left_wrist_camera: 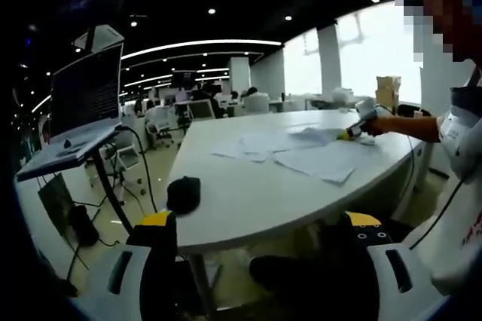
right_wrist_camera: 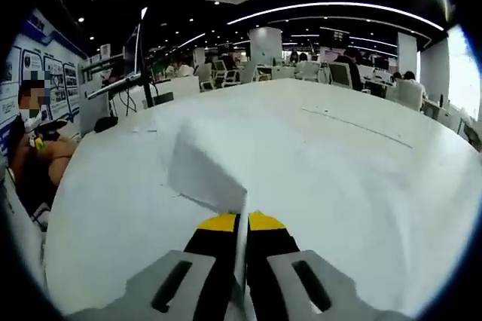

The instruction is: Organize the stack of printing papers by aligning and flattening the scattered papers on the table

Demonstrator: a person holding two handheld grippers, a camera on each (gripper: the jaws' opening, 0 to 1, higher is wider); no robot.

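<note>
Right gripper (right_wrist_camera: 241, 234): jaws pressed together, pinching the near edge of a sheet of paper (right_wrist_camera: 207, 170). The sheet rises from between the jaws and extends forward and to the left over the white surface (right_wrist_camera: 361, 178); its far portion appears lifted or folded rather than lying flat. In the left gripper view this same right gripper (left_wrist_camera: 360, 121) is seen at the far side of the surface, at the edge of the scattered papers (left_wrist_camera: 301, 154).

Left gripper (left_wrist_camera: 260, 249): jaws spread, nothing between them, held off the near edge of the surface and below its level. A dark object (left_wrist_camera: 184, 193) rests on the near edge just ahead of its left jaw. To the left stands a laptop (left_wrist_camera: 83, 110) on a stand.

Governing relation: the loose sheets lie ahead of the left gripper, well apart from it, spread across the surface with their overlapping run extending roughly left to right. The right gripper is the nearer, already touching the papers. Judged from this, the pinched sheet would need to be drawn toward the others and squared; the left gripper must cross the surface before it can assist.
</note>
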